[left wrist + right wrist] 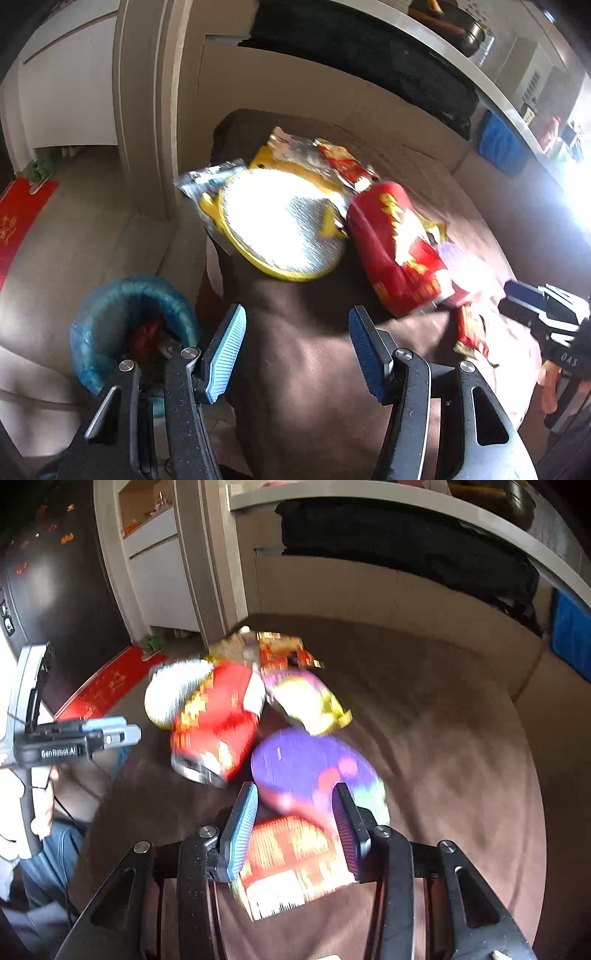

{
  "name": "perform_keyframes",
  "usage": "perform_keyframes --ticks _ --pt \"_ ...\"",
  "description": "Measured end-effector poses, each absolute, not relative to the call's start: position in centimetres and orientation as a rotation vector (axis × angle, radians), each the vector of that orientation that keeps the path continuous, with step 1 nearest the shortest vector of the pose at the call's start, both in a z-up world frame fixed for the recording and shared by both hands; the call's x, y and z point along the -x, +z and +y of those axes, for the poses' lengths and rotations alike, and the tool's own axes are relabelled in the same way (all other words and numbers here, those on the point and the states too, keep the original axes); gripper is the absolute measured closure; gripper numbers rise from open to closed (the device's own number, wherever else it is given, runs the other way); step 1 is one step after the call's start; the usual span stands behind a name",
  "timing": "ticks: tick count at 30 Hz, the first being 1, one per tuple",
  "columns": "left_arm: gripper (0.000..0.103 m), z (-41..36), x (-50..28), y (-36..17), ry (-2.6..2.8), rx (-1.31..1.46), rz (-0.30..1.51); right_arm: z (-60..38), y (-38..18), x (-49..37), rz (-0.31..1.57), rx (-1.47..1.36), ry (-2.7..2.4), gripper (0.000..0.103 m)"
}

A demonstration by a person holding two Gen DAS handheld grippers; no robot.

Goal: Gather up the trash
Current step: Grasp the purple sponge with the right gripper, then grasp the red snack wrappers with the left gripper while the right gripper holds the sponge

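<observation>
Trash is piled on a brown sofa seat (295,369): a round foil lid with a yellow rim (280,225), a red snack tube (395,247), silver and red wrappers (332,162). My left gripper (295,332) hovers open in front of the pile with nothing between its fingers. In the right wrist view my right gripper (295,812) stands open over a blurred red wrapper (295,856), which lies between and under the fingers. A purple packet (306,764) lies just beyond. I cannot see the pads pressing on the wrapper.
A bin lined with a blue bag (129,302) stands on the floor at the lower left of the sofa. A pale sofa back (369,590) and a white shelf with a dark bag (406,535) rise behind. A red mat (18,221) lies on the floor.
</observation>
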State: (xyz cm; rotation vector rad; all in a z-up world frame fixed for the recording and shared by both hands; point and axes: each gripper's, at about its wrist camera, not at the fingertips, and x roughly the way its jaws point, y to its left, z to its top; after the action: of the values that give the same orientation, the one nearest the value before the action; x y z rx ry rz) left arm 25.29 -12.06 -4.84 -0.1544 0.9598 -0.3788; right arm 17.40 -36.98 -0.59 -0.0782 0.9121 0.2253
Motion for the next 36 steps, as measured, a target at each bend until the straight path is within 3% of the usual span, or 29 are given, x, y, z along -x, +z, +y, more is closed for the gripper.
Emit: perform_keyframes --ticks 10,17,20,26,30,31,36 --pt "0.044 -15.5 -21.9 -5.0 -0.44 0.152 0.991 -40.3 -5.2 -14.9 1.015 -0.18 0.243 0.062" --pt "0.044 -17.1 -21.1 -6.0 -0.453 0.123 1.033 -40.4 -2.3 -13.5 0.916 -0.134 0.333 0.063" --pt "0.044 -17.9 -20.9 -6.0 -0.448 0.104 1.031 -41.7 -0.4 -15.9 0.839 -0.047 0.33 0.054" --pt "0.044 -18.3 -20.7 -5.3 -0.409 0.033 1.014 -40.8 -0.7 -21.8 0.856 0.287 0.501 0.055" --pt "0.044 -18.0 -21.3 -4.8 -0.347 0.023 0.996 -40.6 -2.3 -24.7 0.988 0.25 0.677 0.055" --pt "0.044 -18.0 -21.3 -4.7 -0.33 0.023 0.991 -40.4 -2.8 -24.9 0.995 0.265 0.691 0.049" --pt "0.044 -18.2 -21.4 -4.1 -0.301 0.006 0.965 -38.3 -2.8 -23.8 0.924 0.383 0.71 0.045"
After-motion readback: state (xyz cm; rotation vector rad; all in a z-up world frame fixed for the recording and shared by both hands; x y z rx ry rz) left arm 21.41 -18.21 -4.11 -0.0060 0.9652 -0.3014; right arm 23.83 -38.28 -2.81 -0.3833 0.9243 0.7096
